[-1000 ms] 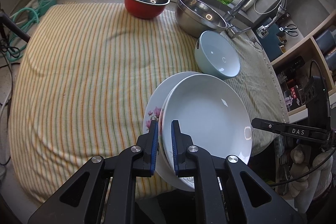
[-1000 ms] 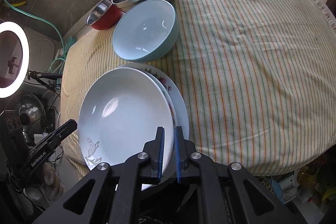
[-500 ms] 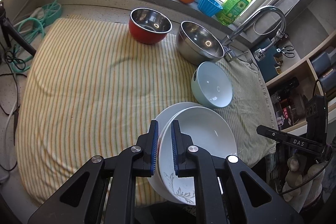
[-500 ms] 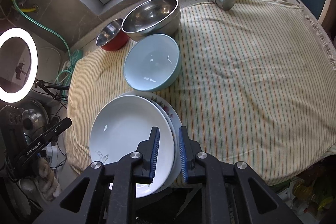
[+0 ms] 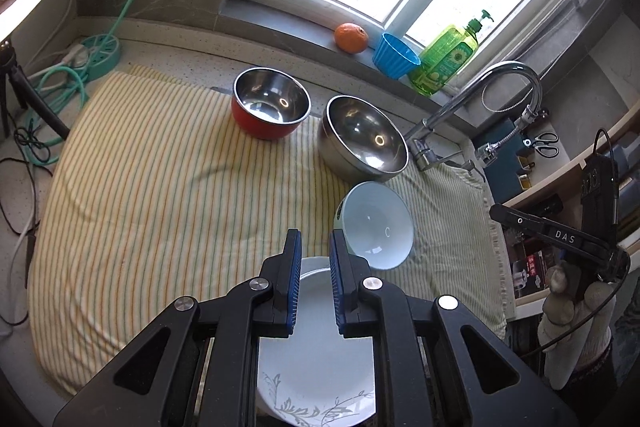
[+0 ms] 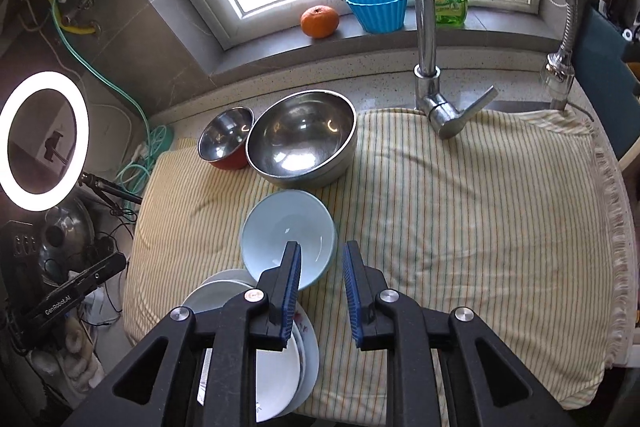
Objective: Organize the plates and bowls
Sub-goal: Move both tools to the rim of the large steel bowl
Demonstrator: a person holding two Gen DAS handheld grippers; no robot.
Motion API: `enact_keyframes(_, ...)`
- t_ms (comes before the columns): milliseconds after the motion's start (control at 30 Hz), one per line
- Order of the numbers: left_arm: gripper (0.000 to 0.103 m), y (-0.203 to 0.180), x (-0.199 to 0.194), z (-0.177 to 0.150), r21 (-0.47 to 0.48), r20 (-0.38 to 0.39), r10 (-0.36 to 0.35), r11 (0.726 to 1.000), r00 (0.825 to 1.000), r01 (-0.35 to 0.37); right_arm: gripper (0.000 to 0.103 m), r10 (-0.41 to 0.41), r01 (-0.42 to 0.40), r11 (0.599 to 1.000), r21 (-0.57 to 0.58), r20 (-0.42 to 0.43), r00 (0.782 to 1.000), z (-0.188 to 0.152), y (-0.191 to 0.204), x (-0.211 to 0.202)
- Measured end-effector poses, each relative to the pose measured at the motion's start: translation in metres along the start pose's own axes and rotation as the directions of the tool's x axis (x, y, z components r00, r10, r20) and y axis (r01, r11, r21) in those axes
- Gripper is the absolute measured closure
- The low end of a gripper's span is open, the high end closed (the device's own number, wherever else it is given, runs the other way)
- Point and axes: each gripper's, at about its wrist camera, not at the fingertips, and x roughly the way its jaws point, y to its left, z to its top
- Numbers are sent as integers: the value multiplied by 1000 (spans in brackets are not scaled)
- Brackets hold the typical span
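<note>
Down on the striped yellow cloth (image 5: 152, 187) that covered the surface, soft and lightly rumpled, the dishes sat in a loose line. Two glossy white plates lay stacked at the near edge: the top plate (image 5: 316, 367), smooth porcelain with a grey leaf sprig along its rim, rested on a flowered plate (image 6: 306, 335) whose pink blossoms peeked out to one side. Just beyond them stood a pale blue ceramic bowl (image 5: 376, 231), round and deep, with a glazed sheen inside. Farther back were a large steel bowl (image 5: 364, 141), mirror-bright and tilted a little, and beside it a smaller bowl (image 5: 270, 109), steel inside and red outside.

The left gripper (image 5: 314, 283) hung above the plate stack, angled downward, its ribbed blue pads a narrow gap apart with nothing between them; its jaws had just been opening. The right gripper (image 6: 322, 291) also pointed steeply down, hovering over the near rim of the blue bowl and the edge of the stack, its jaws parted a little wider and empty, having just been opening too. Neither gripper touched a dish.

On the sill sat an orange (image 6: 320, 21), a fluted blue cup (image 6: 377, 8) and a green soap bottle (image 5: 446, 61), behind a chrome faucet (image 6: 426, 27).
</note>
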Motion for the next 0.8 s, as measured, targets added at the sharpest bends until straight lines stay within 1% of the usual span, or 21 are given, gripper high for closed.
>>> enact_keyframes(67,90,-8,7,4,-19,6,-7,1000,1000,7,83,-1,1,999,-35,-8,1000,16,-4,5)
enact_keyframes(167,90,-20,20,13,-41,20,16,999,1000,-15,82,9,-11,997,-75,-22,1000,39,-11,14)
enact_keyframes(367,90,-34,53,35,-73,-6,49,996,999,-49,82,5,-14,986,-168,-55,998,76,-17,43)
enact_keyframes(433,90,-38,62,42,-74,-11,65,995,998,-65,82,-11,-2,981,-196,-64,998,86,-16,55)
enact_keyframes(567,90,-38,81,53,-108,-39,74,991,996,-78,82,-41,18,972,-235,-96,995,103,-14,83)
enact_keyframes(800,90,-36,102,69,-144,-73,91,984,993,-101,82,-56,14,966,-257,-160,985,125,-13,118)
